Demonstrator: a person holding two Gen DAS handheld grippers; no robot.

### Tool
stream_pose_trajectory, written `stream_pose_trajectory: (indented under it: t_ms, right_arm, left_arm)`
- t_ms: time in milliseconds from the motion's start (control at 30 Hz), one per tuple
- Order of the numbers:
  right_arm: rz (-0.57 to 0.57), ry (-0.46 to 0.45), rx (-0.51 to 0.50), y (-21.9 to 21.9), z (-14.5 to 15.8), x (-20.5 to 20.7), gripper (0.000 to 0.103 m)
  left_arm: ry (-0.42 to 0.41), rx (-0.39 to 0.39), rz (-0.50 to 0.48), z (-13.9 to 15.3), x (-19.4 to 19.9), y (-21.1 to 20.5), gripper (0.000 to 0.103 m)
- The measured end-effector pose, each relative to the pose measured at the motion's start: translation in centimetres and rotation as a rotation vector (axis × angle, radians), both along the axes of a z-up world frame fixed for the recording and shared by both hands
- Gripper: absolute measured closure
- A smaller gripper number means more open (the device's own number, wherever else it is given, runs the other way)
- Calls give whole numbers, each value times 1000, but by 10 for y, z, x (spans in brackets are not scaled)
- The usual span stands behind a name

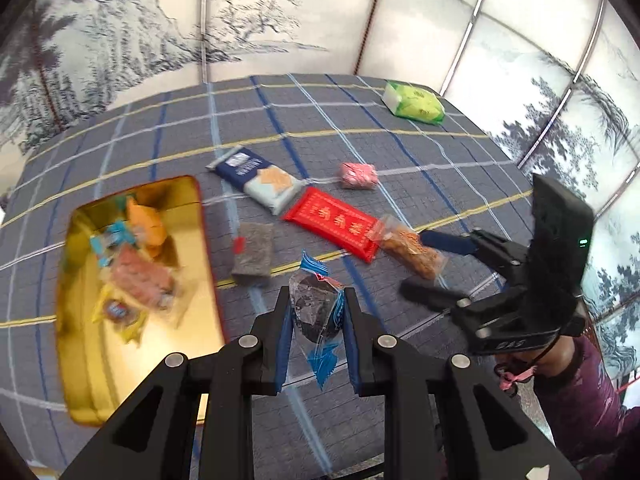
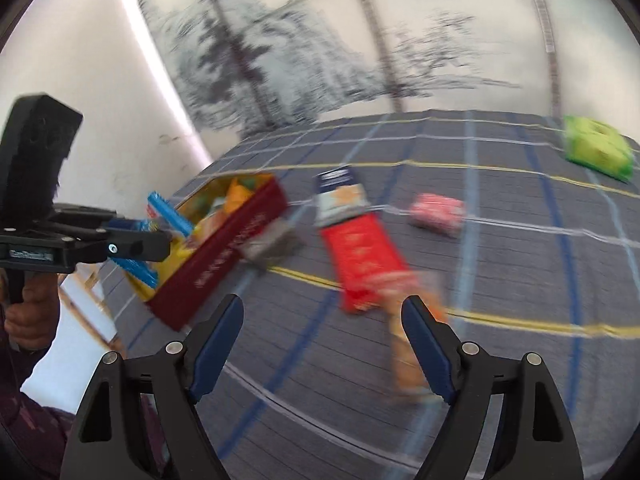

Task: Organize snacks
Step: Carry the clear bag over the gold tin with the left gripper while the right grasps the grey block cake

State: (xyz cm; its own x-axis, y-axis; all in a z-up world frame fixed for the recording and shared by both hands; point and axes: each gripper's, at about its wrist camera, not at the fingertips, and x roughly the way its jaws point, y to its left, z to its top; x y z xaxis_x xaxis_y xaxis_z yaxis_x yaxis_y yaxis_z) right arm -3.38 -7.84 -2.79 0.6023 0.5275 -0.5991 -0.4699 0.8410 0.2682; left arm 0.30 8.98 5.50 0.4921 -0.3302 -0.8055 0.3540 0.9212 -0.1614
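Note:
My left gripper (image 1: 316, 308) is shut on a dark snack in a clear wrapper with blue ends (image 1: 316, 312), held above the cloth just right of the gold tin (image 1: 86, 380). The tin holds several snacks. From the right wrist view the left gripper (image 2: 160, 240) hangs over the tin's red wall (image 2: 224, 256). My right gripper (image 2: 322, 320) is open and empty, over an orange snack pack (image 2: 404, 364); it shows in the left wrist view (image 1: 420, 264) beside that pack (image 1: 412, 252). A red packet (image 1: 332, 220), a blue-and-white packet (image 1: 256, 180), a grey packet (image 1: 252, 256) and a pink packet (image 1: 358, 175) lie loose.
A green pack (image 1: 414, 103) lies at the far right corner of the checked grey tablecloth (image 1: 360, 120). Painted screen panels (image 1: 280, 12) stand behind the table. The table's front edge runs just below my grippers.

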Motion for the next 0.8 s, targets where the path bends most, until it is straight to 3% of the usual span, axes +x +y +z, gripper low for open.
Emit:
stream_pose_trajectory:
  t_ms: [167,267,700,767,800]
  right_arm:
    - [136,-43,-65,63,-6,23,20]
    - [206,-102,-240,90,-15,39,17]
    - [437,-64,-454,127,-27,98,17]
    - [460,-14,-468,134,-35,107,24]
    - [471,16,-456,135,-38,110,40]
  left_arm:
    - [-34,-1,50,13,-17,32,83]
    - [-32,-13,74,13,-22,49,83]
    - [-2,-63,126,7,-19,78,83]
    - [5,-63,133,6,-18,78,82]
    - [7,-63,135,5,-18,79,82]
